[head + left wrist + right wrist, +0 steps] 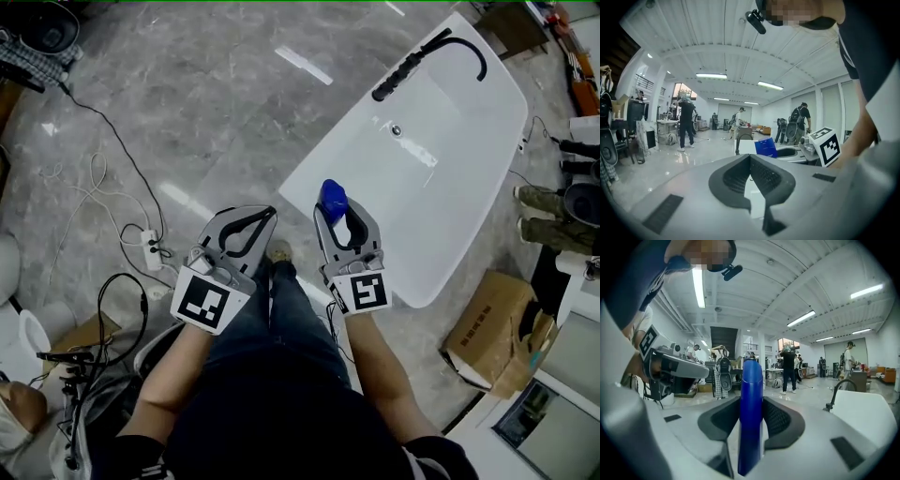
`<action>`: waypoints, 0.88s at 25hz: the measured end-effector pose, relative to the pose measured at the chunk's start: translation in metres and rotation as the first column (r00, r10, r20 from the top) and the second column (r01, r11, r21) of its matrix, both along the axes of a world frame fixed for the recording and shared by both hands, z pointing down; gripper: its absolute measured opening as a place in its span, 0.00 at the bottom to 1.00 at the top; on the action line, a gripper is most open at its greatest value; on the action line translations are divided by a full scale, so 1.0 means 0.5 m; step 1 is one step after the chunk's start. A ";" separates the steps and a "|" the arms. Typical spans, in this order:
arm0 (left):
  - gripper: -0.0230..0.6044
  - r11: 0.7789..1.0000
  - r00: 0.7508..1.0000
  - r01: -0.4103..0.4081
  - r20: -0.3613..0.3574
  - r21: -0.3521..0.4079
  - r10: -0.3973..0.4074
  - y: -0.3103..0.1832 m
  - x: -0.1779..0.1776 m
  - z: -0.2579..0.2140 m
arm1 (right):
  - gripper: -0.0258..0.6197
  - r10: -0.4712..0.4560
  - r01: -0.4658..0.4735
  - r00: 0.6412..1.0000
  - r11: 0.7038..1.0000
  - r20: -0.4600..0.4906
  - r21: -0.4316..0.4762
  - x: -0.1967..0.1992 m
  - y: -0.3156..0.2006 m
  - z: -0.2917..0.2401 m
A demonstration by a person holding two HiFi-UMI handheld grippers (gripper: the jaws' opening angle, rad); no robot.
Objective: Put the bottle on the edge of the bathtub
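Observation:
A blue bottle (333, 198) stands upright between the jaws of my right gripper (339, 221), which is shut on it; the bottle hangs above the near rim of the white bathtub (441, 178). In the right gripper view the bottle (751, 418) fills the gap between the black pads (780, 420), and the tub (865, 416) lies to the right. My left gripper (263, 218) is held beside it over the grey floor, jaws closed together with nothing in them. The left gripper view shows its tips (750, 158) meeting and the bottle (765, 146) off to the right.
A black faucet (427, 54) arches over the tub's far end. A cardboard box (492, 330) sits on the floor at right, near someone's shoes (544, 202). A power strip (151, 249) and cables trail on the left. Several people stand far back in the hall.

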State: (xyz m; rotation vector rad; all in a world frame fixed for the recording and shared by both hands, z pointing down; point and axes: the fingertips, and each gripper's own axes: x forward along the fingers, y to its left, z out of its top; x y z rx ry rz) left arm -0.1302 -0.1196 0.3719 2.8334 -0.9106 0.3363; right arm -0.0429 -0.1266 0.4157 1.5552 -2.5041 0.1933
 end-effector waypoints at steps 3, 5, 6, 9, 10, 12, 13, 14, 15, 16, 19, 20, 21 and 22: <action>0.07 0.999 1.000 -0.004 0.017 -0.050 0.005 -0.048 -0.003 0.089 | 0.29 -0.012 0.011 1.000 0.999 -0.017 -0.042 -0.009 -0.058 0.092; 0.07 0.998 1.000 -0.010 0.029 -0.062 0.011 -0.059 0.012 0.128 | 0.29 -0.020 0.018 0.999 0.997 -0.031 -0.076 0.000 -0.075 0.140; 0.07 0.998 0.999 -0.009 0.035 -0.069 0.012 -0.060 0.021 0.142 | 0.29 -0.029 0.026 0.999 0.995 -0.035 -0.092 0.005 -0.078 0.159; 0.07 0.996 0.997 -0.009 0.078 -0.087 0.016 -0.062 0.046 0.184 | 0.29 -0.058 0.052 0.997 0.990 -0.043 -0.131 0.016 -0.085 0.211; 0.07 0.996 0.996 -0.008 0.092 -0.093 0.017 -0.061 0.053 0.198 | 0.29 -0.068 0.061 0.996 0.987 -0.048 -0.146 0.019 -0.087 0.229; 0.07 0.994 0.994 -0.002 0.112 -0.111 0.014 -0.059 0.062 0.227 | 0.29 -0.090 0.078 0.994 0.980 -0.061 -0.182 0.020 -0.091 0.268; 0.07 0.993 0.993 0.003 0.119 -0.122 0.012 -0.056 0.064 0.241 | 0.29 -0.102 0.087 0.992 0.976 -0.068 -0.200 0.018 -0.092 0.287; 0.07 0.991 0.992 0.007 0.125 -0.134 0.010 -0.053 0.065 0.254 | 0.29 -0.116 0.097 0.990 0.971 -0.074 -0.217 0.015 -0.093 0.306; 0.07 0.989 0.992 0.011 0.129 -0.145 0.007 -0.049 0.066 0.267 | 0.29 -0.129 0.107 0.988 0.967 -0.081 -0.232 0.012 -0.093 0.324; 0.07 0.988 0.991 0.015 0.132 -0.156 0.005 -0.044 0.068 0.279 | 0.29 -0.141 0.116 0.986 0.963 -0.086 -0.245 0.011 -0.092 0.340; 0.07 0.984 0.990 0.027 0.142 -0.178 -0.002 -0.040 0.073 0.306 | 0.29 -0.160 0.128 0.982 0.953 -0.099 -0.276 0.010 -0.098 0.376; 0.07 0.983 0.989 0.032 0.144 -0.183 -0.005 -0.041 0.072 0.313 | 0.29 -0.165 0.129 0.981 0.949 -0.103 -0.286 0.008 -0.101 0.387; 0.07 0.982 0.989 0.036 0.146 -0.187 -0.009 -0.043 0.070 0.318 | 0.29 -0.170 0.131 0.979 0.946 -0.109 -0.298 0.006 -0.104 0.397; 0.07 0.981 0.989 0.042 0.146 -0.191 -0.014 -0.046 0.067 0.322 | 0.29 -0.177 0.134 0.977 0.941 -0.116 -0.310 0.002 -0.107 0.407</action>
